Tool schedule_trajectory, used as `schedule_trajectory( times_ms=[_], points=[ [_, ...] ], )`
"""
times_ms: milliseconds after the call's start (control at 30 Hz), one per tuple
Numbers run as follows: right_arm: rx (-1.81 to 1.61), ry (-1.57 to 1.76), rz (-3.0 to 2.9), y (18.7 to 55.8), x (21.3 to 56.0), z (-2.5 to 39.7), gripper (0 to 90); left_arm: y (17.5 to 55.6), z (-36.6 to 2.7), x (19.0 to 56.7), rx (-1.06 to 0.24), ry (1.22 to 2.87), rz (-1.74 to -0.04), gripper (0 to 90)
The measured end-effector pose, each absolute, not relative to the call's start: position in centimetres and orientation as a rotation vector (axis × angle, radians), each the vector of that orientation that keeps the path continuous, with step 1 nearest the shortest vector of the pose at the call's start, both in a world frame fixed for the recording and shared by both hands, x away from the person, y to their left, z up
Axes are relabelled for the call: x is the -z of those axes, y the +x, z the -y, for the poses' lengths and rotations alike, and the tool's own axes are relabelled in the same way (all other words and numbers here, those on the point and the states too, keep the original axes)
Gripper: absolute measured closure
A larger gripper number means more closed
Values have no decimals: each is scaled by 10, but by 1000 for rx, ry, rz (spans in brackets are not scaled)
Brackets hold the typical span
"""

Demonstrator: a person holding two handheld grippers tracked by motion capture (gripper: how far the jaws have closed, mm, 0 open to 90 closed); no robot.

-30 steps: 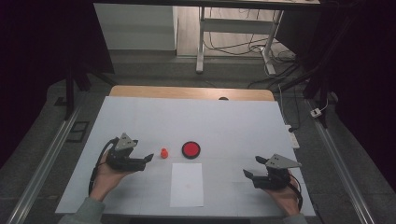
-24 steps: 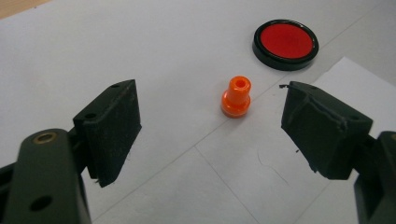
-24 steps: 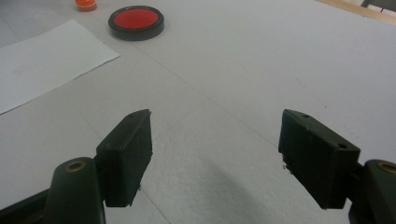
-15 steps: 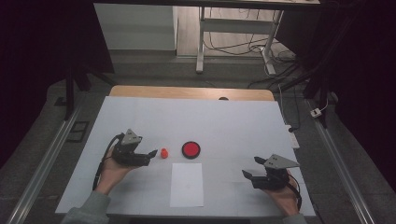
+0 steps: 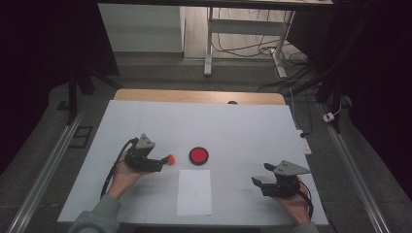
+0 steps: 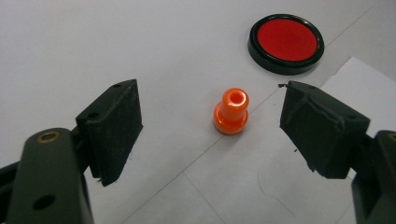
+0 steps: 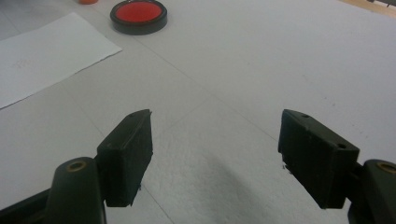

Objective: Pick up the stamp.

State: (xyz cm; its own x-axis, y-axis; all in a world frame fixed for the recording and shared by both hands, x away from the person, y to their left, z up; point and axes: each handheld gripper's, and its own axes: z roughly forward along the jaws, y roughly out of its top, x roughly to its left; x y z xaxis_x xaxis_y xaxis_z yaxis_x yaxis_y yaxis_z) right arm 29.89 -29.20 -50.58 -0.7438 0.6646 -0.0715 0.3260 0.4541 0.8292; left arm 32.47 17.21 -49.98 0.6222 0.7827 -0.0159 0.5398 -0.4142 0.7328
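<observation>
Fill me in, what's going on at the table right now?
A person holds a gripper in each hand over a white table. The left gripper is open, with a small orange stamp standing upright between its jaws but not yet touched. A round red ink pad sits just beyond it, and a white sheet of paper lies nearby. The right gripper is open and holds nothing, off to the side above bare table.

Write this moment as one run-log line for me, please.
left tongs: open, around orange stamp, not touching | right tongs: open, idle | ink pad: uncovered | paper: flat
</observation>
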Motion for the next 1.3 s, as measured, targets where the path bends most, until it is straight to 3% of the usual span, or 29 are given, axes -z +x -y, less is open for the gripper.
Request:
schedule_trajectory(
  times_ms=[767, 1300],
  points=[
    [-1181, 833, -2339, 299, 507, 291, 266, 338, -148, 511, -411, 2178, -1000, 226],
    [-1180, 834, -2338, 299, 509, 291, 265, 340, -144, 522, -414, 2224, -963, 383]
  ],
)
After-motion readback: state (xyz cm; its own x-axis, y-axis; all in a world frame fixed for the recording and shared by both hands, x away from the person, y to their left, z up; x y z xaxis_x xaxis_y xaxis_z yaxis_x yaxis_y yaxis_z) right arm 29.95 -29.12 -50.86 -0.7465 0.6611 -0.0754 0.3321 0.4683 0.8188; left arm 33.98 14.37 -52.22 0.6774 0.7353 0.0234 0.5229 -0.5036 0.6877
